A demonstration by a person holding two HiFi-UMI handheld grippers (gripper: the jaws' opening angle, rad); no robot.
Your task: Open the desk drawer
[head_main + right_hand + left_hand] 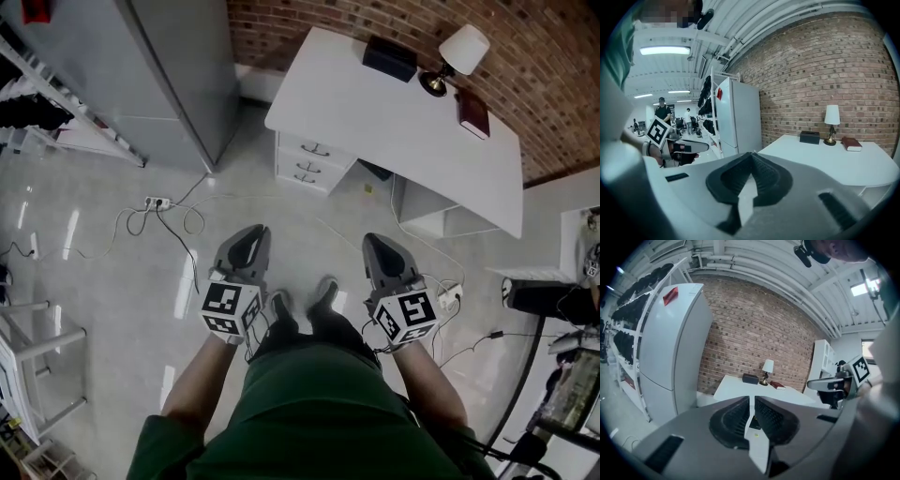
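A white desk point(403, 122) stands against the brick wall, about a metre ahead of me. Its stack of three drawers point(309, 161) sits under the left end, all closed, each with a dark handle. My left gripper point(251, 232) and right gripper point(377, 242) hang side by side over the floor, well short of the desk, both shut and holding nothing. In the left gripper view the jaws point(752, 399) point at the desk point(740, 385). In the right gripper view the jaws point(751, 154) meet at the tips, with the desk top point(843, 161) to the right.
A lamp point(459, 52), a black box point(389, 58) and a red book point(472, 112) rest on the desk. A grey fridge point(178, 66) stands left of it, beside a rack point(56, 103). A power strip point(157, 202) and cables lie on the floor.
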